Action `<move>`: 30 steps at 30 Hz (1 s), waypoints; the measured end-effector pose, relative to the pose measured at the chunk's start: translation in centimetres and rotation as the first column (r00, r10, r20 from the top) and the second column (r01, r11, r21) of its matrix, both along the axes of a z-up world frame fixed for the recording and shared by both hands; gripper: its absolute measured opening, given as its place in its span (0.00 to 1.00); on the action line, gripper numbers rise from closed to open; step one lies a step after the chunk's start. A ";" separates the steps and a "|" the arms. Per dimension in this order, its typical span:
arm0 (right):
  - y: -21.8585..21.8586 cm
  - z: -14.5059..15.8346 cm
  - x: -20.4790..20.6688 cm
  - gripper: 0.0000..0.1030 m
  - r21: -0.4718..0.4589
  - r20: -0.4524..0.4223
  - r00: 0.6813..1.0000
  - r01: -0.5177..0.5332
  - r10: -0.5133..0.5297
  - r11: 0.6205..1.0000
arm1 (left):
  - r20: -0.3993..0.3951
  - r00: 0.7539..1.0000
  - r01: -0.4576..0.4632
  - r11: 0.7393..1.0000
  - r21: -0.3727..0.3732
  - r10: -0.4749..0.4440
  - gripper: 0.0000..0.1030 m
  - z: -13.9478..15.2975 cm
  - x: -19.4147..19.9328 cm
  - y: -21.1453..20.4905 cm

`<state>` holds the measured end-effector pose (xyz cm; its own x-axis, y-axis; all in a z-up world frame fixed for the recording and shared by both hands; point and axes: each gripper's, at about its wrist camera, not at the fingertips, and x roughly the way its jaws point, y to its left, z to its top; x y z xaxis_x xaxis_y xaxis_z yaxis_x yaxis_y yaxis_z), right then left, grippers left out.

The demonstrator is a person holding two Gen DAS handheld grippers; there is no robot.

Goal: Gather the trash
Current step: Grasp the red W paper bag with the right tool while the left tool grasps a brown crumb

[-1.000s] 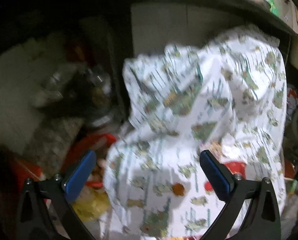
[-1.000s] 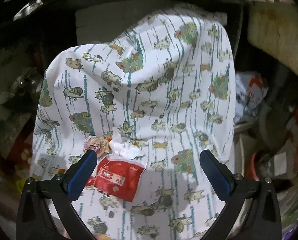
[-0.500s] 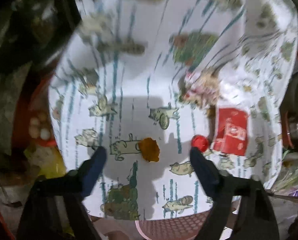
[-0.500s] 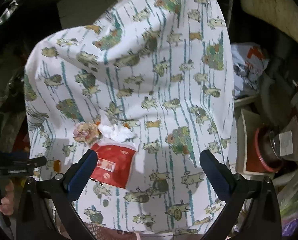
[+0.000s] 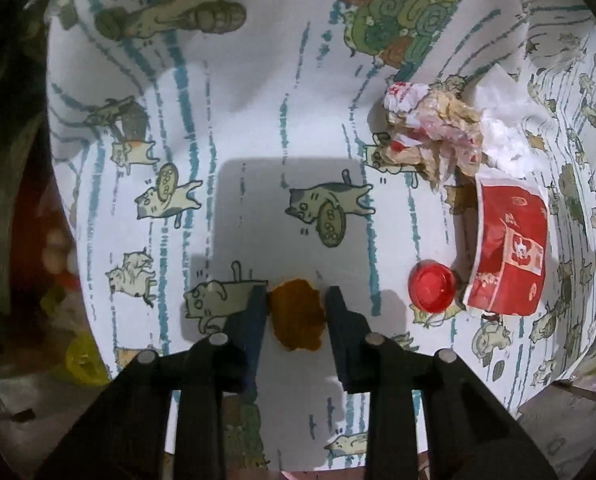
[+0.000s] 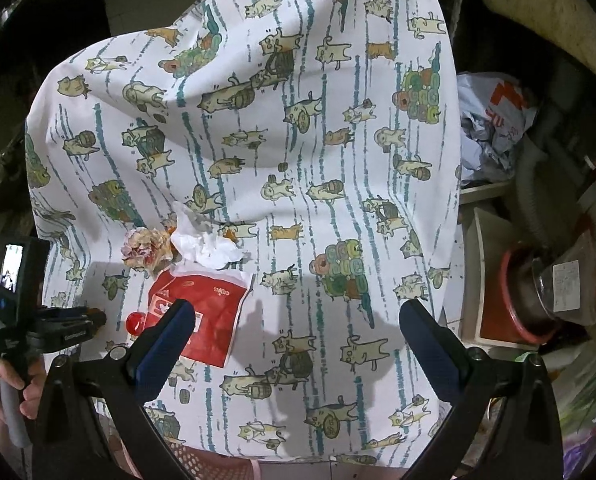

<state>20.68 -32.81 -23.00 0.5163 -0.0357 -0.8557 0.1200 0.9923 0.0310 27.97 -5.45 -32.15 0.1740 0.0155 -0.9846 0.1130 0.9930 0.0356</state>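
The left gripper (image 5: 297, 300) points straight down, jaws clamped narrow; the right gripper (image 6: 298, 320) hangs wide-jawed.

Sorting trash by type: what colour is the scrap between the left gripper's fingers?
Brownish orange scrap, clearest in the left wrist view.

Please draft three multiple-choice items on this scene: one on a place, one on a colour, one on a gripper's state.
1. Where does the cap lie?
A. beside the red wrapper
B. on the crumpled paper
C. off the cloth

2. What colour is the cap?
A. blue
B. red
C. yellow

3. How is the left gripper?
A. wide open over bare cloth
B. shut on the cap
C. shut on the brown scrap

Key: 1 A, the cap sits at the wrapper's corner. 2 B, it is bright red. 3 C, both fingers press the scrap's sides.
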 end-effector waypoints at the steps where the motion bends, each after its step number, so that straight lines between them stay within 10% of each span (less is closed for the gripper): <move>1: 0.1 -0.1 0.1 1.00 0.007 -0.005 1.000 -0.001 0.001 1.000 | 0.007 1.000 0.004 1.000 -0.001 -0.004 0.27 0.4 -0.2 0.0; 19: 6.9 -6.2 4.1 1.00 0.289 -0.230 0.970 -0.006 0.076 0.957 | 0.119 0.992 -0.034 0.999 -0.042 0.039 0.27 6.0 -2.6 3.6; 30: 9.8 -12.1 7.0 1.00 0.186 -0.330 0.944 0.086 -0.020 0.979 | 0.119 0.991 -0.054 0.998 -0.046 0.059 0.27 6.2 -2.0 4.5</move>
<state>27.66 -22.96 -35.06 0.2113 0.1295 -0.9688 0.2084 0.9624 0.1741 25.96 -0.96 -25.96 0.2909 -0.0125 -0.9567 0.0544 0.9985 0.0035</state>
